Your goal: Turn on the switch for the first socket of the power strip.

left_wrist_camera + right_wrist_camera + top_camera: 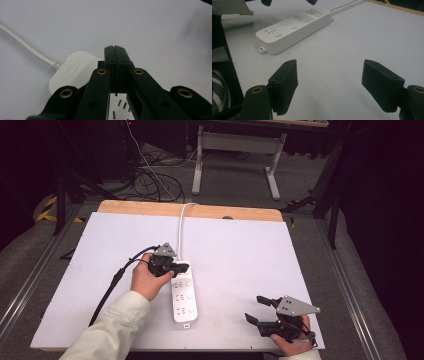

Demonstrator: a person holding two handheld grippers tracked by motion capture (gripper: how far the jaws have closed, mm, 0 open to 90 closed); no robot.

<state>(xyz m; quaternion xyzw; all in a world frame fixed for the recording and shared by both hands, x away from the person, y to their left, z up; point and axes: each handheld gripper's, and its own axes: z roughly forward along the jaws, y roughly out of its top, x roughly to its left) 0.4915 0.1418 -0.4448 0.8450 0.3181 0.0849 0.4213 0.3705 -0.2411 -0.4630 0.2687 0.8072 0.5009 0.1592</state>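
The left gripper [181,267], jaws closed on nothing, hovers over the white plastic power strip [184,301], likely to press a round switch. Press straight down at its twelve o'clock end. The right gripper [259,309] waits wide open at four o'clock, holding nothing.

The high view looks forward and down from above the near edge of the white board [235,240], far enough to take in all of it, with the power strip [184,300] near the middle. The left gripper view sits very close over the cord end of the power strip [75,70], looking along its pressed-together jaws. The right gripper view sits low and farther off, looking across the board at the power strip [294,27]. All three views share the power strip.
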